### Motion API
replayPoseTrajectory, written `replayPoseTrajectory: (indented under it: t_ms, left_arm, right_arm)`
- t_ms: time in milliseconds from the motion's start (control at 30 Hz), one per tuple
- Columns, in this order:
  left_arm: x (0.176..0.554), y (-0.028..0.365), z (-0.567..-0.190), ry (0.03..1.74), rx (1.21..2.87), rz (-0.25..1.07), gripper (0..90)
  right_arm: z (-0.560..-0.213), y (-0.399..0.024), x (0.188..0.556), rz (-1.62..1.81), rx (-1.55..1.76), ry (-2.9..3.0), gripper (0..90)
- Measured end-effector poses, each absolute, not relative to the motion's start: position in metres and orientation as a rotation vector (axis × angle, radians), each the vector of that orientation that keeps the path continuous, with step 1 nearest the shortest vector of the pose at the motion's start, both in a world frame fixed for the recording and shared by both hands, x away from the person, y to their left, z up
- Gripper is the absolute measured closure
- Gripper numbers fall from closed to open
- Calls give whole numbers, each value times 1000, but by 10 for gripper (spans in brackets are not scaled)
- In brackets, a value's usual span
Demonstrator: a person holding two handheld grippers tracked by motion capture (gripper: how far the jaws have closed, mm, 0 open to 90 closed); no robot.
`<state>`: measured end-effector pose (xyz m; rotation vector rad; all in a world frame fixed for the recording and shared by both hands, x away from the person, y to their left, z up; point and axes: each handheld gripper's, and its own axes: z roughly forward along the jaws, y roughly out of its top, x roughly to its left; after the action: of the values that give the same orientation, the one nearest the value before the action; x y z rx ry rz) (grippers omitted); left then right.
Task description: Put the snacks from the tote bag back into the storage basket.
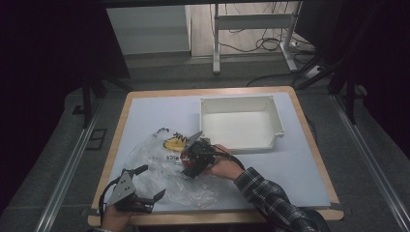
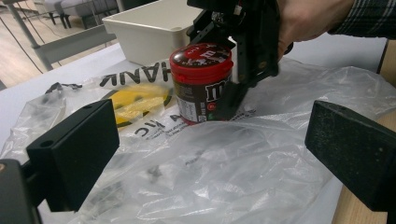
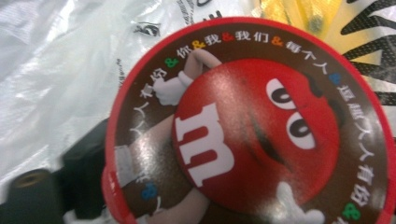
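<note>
Table (image 1: 145,108): we see bare pale surface along its far-left and right sides, with a wooden edge all round.
Bin (image 1: 240,123): we find the white open bin on the far right half, its near rim just beyond our right hand (image 1: 223,167).
Bag (image 1: 159,169): our crumpled clear plastic bag spreads over the near left, reaching the near edge.
Candy jar (image 2: 201,81): we have it upright on the bag, red lid up, near the bin.
Right gripper (image 1: 193,157): we clamp its jaws narrowly on the jar's sides from above.
Left gripper (image 1: 142,186): we hold its jaws wide, empty, low over the bag's near edge, well short of the jar.
</note>
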<state>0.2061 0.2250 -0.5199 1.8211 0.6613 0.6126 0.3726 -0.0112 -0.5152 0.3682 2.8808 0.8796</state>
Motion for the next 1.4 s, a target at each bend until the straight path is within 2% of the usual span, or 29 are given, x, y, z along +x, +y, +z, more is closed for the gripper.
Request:
replayPoseTrajectory:
  t_ms: [33, 333, 733, 1400]
  left_arm:
    - [206, 225, -520, 661, 1823, 614, 29]
    - [206, 225, -520, 659, 1825, 616, 29]
    - [206, 224, -520, 657, 1831, 616, 29]
    - [205, 216, -522, 604, 1912, 647, 29]
  right_arm:
    - [-515, -11, 372, 875, 369, 2868, 249]
    - [-513, -14, 370, 895, 399, 2856, 255]
    - [-478, -19, 356, 965, 266, 2898, 255]
    - [-457, -38, 358, 937, 189, 2897, 255]
